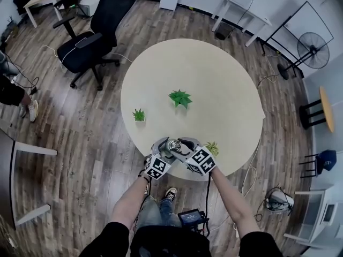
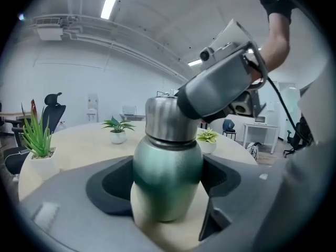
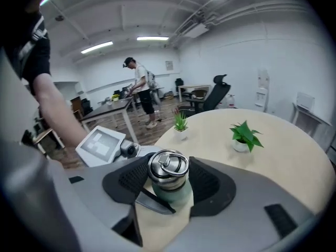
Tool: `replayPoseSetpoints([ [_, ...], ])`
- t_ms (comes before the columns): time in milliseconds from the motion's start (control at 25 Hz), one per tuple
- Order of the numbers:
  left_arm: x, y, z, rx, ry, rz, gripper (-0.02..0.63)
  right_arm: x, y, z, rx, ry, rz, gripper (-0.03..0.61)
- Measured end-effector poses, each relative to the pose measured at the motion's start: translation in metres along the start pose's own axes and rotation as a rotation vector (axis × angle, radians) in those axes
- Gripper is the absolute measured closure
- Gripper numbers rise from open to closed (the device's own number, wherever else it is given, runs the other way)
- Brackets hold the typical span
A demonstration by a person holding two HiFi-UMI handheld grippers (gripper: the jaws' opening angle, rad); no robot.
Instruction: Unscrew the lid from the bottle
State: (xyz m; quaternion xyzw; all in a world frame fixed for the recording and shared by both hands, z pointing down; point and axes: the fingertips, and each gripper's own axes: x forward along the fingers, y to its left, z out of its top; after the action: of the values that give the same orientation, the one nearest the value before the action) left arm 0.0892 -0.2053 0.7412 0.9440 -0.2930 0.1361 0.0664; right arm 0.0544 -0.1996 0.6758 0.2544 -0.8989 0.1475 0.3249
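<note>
Between the dark grey pads [image 2: 113,185] of the light grey left gripper [image 2: 168,185], the bottle [image 2: 167,167] is speckled metallic green, paler toward its base. Between the black mesh-patterned pads [image 3: 131,182] of the right gripper [image 3: 169,181], the lid [image 3: 168,167] is brushed silver. Beyond the fingertips, the table [image 3: 283,156] is pale beige.

The rounded green metal bottle [image 2: 167,177] has a fine-grained satin coat; its silver steel lid [image 3: 168,167] is brushed and glossy. The round pale table [image 1: 214,74] looks smooth and matt. The right gripper [image 3: 169,187] is matt grey plastic, its dark pads [image 3: 132,178] mesh-textured.
</note>
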Motion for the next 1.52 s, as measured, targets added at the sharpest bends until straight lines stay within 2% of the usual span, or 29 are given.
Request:
replayPoseSetpoints([
  [80,0.000,-0.001,-0.001,0.011,0.003,-0.029,0.239,-0.002,0.001,0.001,-0.082,0.056,0.102,0.331],
  [120,0.001,-0.001,-0.001,0.014,0.004,-0.038,0.239,-0.003,0.000,0.002,-0.108,0.074,0.126,0.330],
  [240,0.000,0.000,-0.001,0.014,0.008,-0.039,0.239,-0.005,0.000,0.007,-0.085,0.061,0.101,0.319],
  [440,0.000,0.001,0.000,0.007,0.012,-0.015,0.239,-0.003,-0.006,0.011,0.148,-0.089,-0.094,0.252],
  [560,0.000,0.001,0.000,-0.001,0.013,0.003,0.239,0.002,-0.008,0.001,0.274,-0.086,-0.207,0.209],
  [640,0.000,0.001,-0.001,-0.010,0.010,0.021,0.239,0.002,-0.009,-0.006,0.313,-0.061,-0.302,0.231],
  [720,0.001,0.001,0.000,-0.016,0.007,0.039,0.239,0.000,-0.011,-0.010,0.343,-0.047,-0.390,0.284],
  [840,0.001,0.001,0.000,-0.023,0.003,0.053,0.238,0.000,-0.009,-0.009,0.362,-0.050,-0.438,0.307],
  [880,0.001,0.002,-0.001,-0.024,0.003,0.053,0.238,0.001,-0.009,-0.008,0.352,-0.055,-0.428,0.334],
  [960,0.001,0.001,-0.001,-0.024,0.004,0.046,0.238,0.002,-0.007,-0.006,0.293,-0.052,-0.371,0.336],
  [1120,0.001,0.001,0.000,-0.021,0.004,0.035,0.238,0.002,-0.003,-0.006,0.085,-0.019,-0.166,0.337],
  [1280,0.001,0.000,0.000,-0.022,0.007,0.023,0.238,-0.002,0.000,-0.004,-0.056,0.011,0.031,0.339],
  [1440,0.001,-0.001,-0.001,-0.017,0.003,0.014,0.236,-0.007,0.001,0.001,-0.134,0.051,0.124,0.339],
  [1520,0.001,-0.001,-0.001,-0.018,0.003,0.014,0.236,-0.012,-0.001,0.003,-0.101,0.033,0.130,0.339],
])
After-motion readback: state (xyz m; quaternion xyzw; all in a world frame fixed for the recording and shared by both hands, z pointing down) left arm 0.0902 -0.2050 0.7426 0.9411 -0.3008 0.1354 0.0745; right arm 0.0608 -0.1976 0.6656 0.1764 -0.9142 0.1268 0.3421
